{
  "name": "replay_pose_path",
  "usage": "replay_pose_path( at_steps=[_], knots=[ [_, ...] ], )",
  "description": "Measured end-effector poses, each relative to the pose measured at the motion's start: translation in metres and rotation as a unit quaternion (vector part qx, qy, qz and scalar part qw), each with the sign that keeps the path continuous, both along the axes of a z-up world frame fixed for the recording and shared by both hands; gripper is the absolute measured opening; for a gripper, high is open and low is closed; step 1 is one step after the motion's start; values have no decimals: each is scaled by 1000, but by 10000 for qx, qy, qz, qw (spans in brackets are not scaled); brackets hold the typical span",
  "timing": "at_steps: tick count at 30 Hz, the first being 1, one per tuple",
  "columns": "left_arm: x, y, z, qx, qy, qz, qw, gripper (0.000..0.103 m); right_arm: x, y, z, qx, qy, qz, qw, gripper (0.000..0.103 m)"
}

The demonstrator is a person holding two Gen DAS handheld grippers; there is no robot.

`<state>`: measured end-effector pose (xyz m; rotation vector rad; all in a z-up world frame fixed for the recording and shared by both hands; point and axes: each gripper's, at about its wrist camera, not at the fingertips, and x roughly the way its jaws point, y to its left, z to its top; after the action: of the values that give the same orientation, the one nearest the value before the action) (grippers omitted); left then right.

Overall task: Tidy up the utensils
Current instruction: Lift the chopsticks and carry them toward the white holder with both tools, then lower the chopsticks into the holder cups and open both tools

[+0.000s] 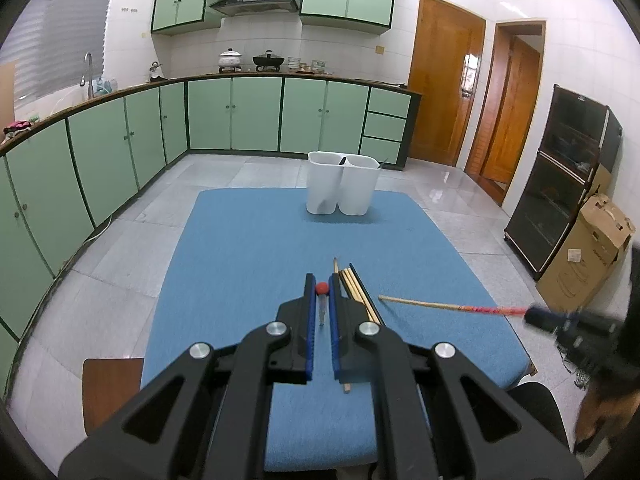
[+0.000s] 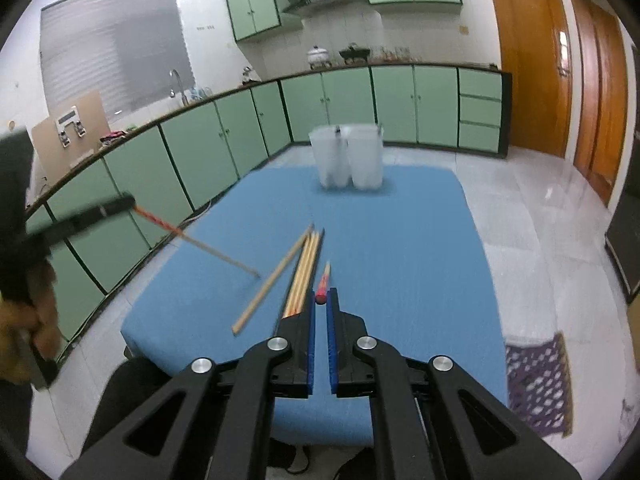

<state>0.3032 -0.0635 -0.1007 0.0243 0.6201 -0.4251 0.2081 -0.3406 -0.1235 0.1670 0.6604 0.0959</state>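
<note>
Chopsticks held in both tongs above the blue desk

A chopstick [image 2: 323, 282] with a red end is gripped between the closed pads of the right tongs [image 2: 321, 302], above the blue desk [image 2: 400, 240]; in the left wrist view those tongs [image 1: 536, 316] are seen at the right edge with the chopstick sticking out sideways. A red-tipped utensil [image 1: 322, 300] is clamped in the closed left tongs [image 1: 322, 286]. A bundle of chopsticks [image 1: 356, 292] is laid on the desk just beside the left tongs. The white two-compartment holder [image 1: 342, 188] is stood at the desk's far edge, well apart from the bundle, with dark utensil ends showing inside.
</note>
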Motion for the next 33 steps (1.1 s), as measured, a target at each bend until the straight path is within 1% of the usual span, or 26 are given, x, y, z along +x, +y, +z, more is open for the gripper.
replay_pose_path(
  at_steps=[3,6,13,17,20,25,28,33],
  knots=[
    [6,-2,3,20,-2,-61,10000,5,14,1,16,-148,50,96,9998,5],
    [15,-5,9,54,-29,-152,9999,5,41,1,34,-294,183,197,9992,5],
    [51,-16,36,71,4,-394,9992,5,97,-2,69,-407,608,469,9962,5],
    [74,-24,49,32,69,-480,9988,5,126,-5,82,-433,802,492,9946,5],
    [92,-33,57,73,95,-535,9985,5,147,-15,94,-432,897,420,9941,5],
    [126,-55,78,158,33,-592,9981,5,180,-27,119,-451,892,297,9945,5],
    [150,-71,98,168,-114,-573,9982,5,203,-32,139,-530,832,199,9949,5],
    [196,-101,142,53,-420,-467,9980,5,245,-40,178,-541,626,46,9966,5]
  ],
)
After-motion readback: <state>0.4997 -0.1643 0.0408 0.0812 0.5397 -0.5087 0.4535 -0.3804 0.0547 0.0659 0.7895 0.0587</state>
